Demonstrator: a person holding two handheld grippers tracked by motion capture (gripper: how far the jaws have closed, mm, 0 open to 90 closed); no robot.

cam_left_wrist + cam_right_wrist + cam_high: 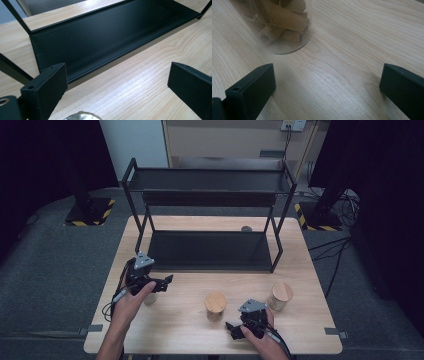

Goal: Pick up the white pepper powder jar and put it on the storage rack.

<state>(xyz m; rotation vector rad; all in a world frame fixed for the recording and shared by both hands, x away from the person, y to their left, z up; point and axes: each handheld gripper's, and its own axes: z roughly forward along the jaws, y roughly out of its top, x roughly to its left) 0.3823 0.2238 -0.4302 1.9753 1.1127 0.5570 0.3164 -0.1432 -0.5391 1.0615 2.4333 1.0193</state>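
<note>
Two glass jars with round wooden lids stand on the front half of the wooden table (185,330): one near the middle (215,305), one further right (280,295). My right gripper (233,330) hovers low, in front of and between the two jars, jaws pointing left. In the right gripper view it (327,80) is open over bare wood, and a jar of brown rolled sticks (283,25) stands just ahead. My left gripper (167,280) is open at the front left corner of the black rack (210,251). A small jar (150,298) sits under that hand.
The black two-tier metal rack fills the table's back half; its low shelf (100,37) lies right ahead of the left gripper (117,82). A shiny rounded top (82,116) shows below the left jaws. A small round object (246,228) lies behind the rack.
</note>
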